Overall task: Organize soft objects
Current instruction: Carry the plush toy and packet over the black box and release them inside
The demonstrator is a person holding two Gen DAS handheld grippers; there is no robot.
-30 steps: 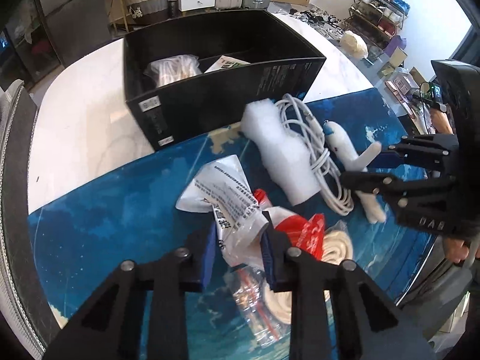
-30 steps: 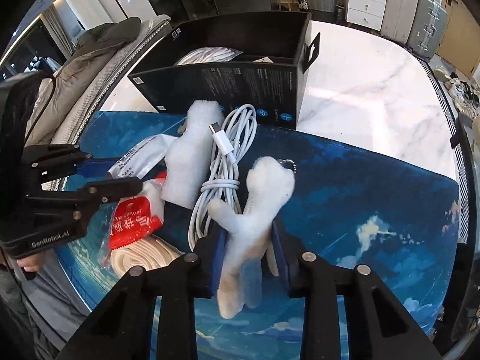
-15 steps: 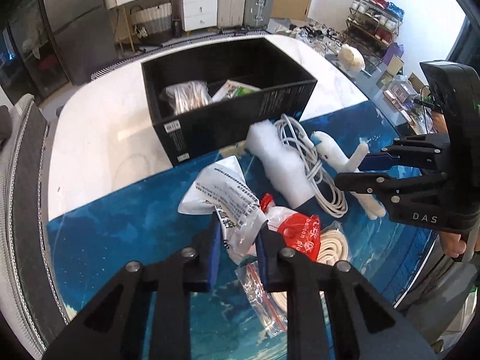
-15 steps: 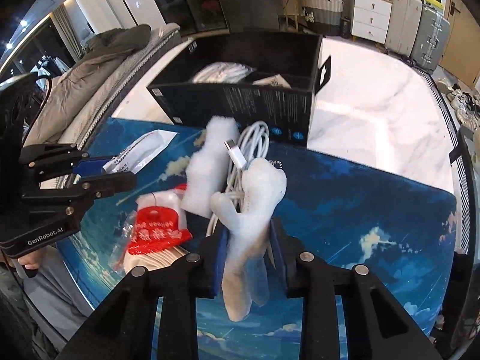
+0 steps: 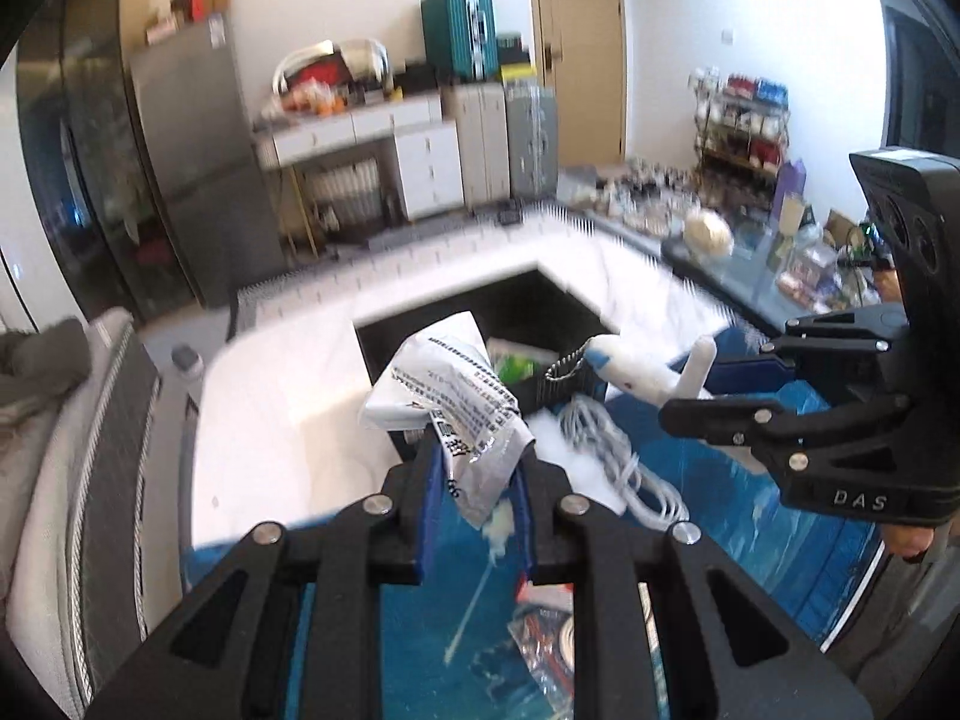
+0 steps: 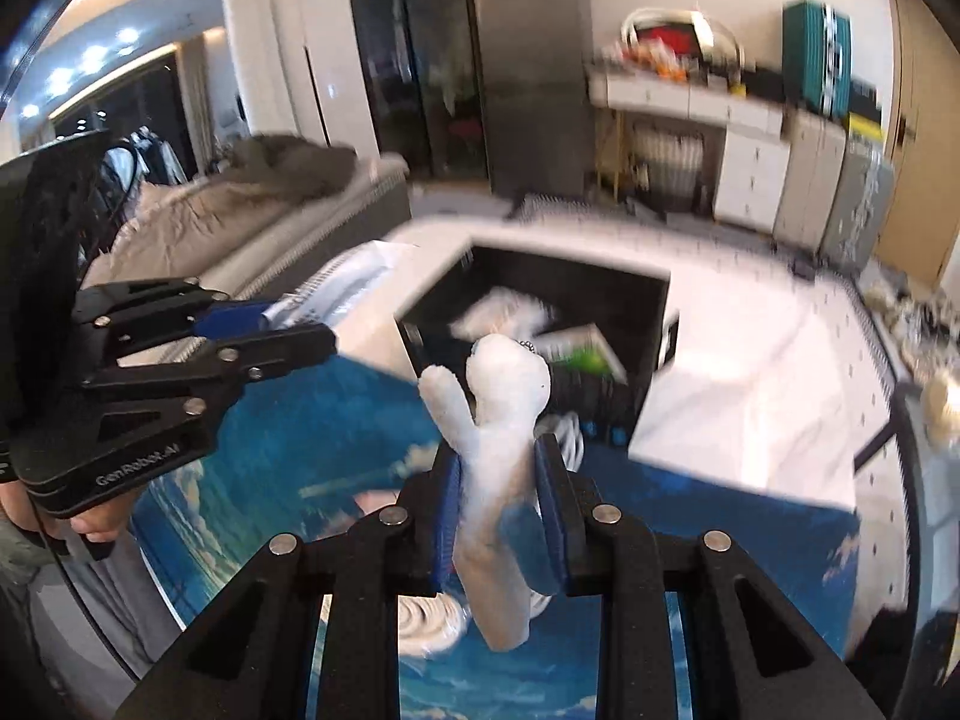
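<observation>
My left gripper (image 5: 477,468) is shut on a white printed plastic packet (image 5: 447,384) and holds it up in front of the open black box (image 5: 540,306). My right gripper (image 6: 498,474) is shut on a white plush toy (image 6: 501,420) with a key chain, held up near the box (image 6: 558,300). The right gripper (image 5: 690,387) with the plush toy (image 5: 636,369) also shows in the left wrist view, and the left gripper (image 6: 300,324) with the packet (image 6: 342,288) in the right wrist view. The box holds a white bag (image 6: 504,315) and a green item (image 6: 585,357).
On the blue mat (image 5: 708,480) lie a coiled white cable (image 5: 612,456), a white foam piece (image 5: 564,444) and a red-and-clear packet (image 5: 543,624). The mat sits on a white marble table (image 5: 270,396). A sofa (image 5: 66,432) stands at the left.
Both grippers have lifted their loads off the mat and tilted up toward the box. The packet and the plush toy now hang in the air near the box opening.
</observation>
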